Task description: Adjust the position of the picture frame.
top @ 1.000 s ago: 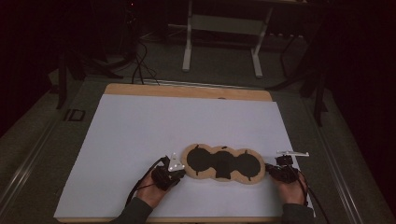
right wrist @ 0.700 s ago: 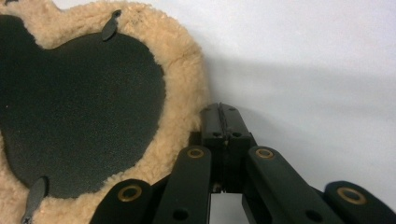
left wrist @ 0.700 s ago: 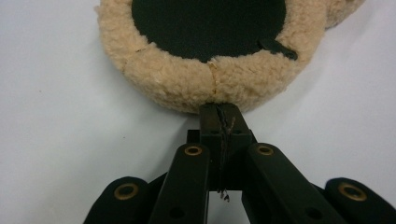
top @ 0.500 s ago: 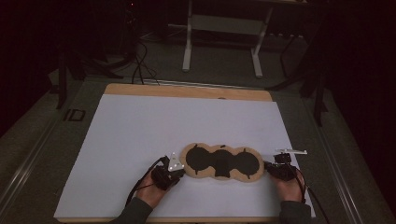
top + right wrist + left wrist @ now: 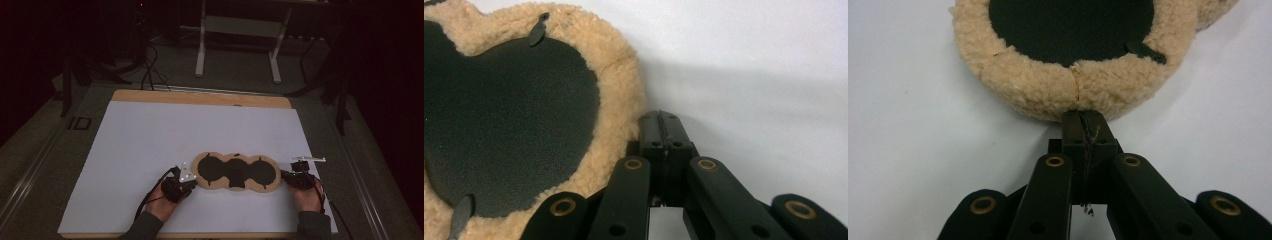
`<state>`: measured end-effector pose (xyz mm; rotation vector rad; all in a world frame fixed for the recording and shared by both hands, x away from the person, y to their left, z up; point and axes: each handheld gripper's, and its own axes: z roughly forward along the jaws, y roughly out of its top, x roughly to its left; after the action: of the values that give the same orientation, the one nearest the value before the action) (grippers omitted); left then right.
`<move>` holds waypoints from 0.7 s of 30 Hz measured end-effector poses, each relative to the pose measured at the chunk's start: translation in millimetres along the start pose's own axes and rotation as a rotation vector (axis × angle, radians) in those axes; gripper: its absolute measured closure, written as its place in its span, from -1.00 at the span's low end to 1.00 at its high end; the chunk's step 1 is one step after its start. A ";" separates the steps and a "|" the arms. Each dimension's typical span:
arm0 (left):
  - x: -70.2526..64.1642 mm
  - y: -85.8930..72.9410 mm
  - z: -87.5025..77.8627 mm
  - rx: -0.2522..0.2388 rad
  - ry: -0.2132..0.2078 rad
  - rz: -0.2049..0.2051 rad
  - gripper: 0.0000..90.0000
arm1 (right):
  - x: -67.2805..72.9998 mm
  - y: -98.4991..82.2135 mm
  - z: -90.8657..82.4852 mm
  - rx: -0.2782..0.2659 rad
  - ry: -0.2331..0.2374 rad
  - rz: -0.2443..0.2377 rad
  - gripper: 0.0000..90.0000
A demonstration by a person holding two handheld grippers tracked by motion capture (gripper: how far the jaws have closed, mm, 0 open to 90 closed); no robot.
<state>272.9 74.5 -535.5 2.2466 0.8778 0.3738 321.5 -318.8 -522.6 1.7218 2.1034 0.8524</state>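
A three-lobed pad (image 5: 235,171) with a tan fleece rim and black inner faces lies flat on the white sheet (image 5: 200,130), near the front. At the pad's left end is my left gripper (image 5: 193,180), shut. In the left gripper view its closed tips (image 5: 1083,117) touch the fleece rim (image 5: 1068,85), with nothing clamped between them. My right gripper (image 5: 283,176) is at the pad's right end, also shut. In the right gripper view its tips (image 5: 661,117) stand just beside the fleece rim (image 5: 619,65), over bare sheet. Small black tabs (image 5: 538,29) stick out on the black face.
The white sheet covers a wooden tabletop whose far edge (image 5: 200,97) shows bare wood. Both hands are close to the table's front edge (image 5: 200,234). Beyond the table, cables (image 5: 150,70) and a white stand (image 5: 237,45) are on the dark floor.
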 end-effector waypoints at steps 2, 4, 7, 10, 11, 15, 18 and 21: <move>1.0 0.1 -0.2 0.002 0.005 0.000 1.00 | 0.5 1.3 1.2 -0.001 0.001 -0.002 1.00; 2.1 0.0 -0.4 0.004 0.008 -0.004 1.00 | 1.5 2.7 2.4 -0.001 -0.001 -0.004 1.00; 3.5 0.0 -0.6 0.005 0.014 -0.007 1.00 | 2.8 5.0 4.2 0.001 0.000 -0.005 1.00; 4.8 -0.2 -0.8 0.006 0.018 -0.012 1.00 | 3.5 6.7 6.0 -0.002 0.004 -0.004 1.00; 5.4 -0.3 -0.8 0.006 0.018 -0.013 1.00 | 3.6 7.1 6.5 -0.002 0.006 -0.002 1.00; 7.3 -0.4 -0.9 0.006 0.026 -0.020 1.00 | 4.6 9.2 8.3 -0.001 0.013 -0.001 1.00; 8.7 -0.5 -1.0 0.005 0.030 -0.027 1.00 | 6.2 11.1 9.9 0.000 0.009 -0.011 1.00; 10.9 -0.7 -1.4 0.008 0.035 -0.030 1.00 | 7.8 13.3 11.4 0.004 0.009 -0.017 1.00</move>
<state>279.8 83.0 -534.8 2.2377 0.9315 0.3970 336.5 -307.0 -522.4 1.7023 2.1237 0.8533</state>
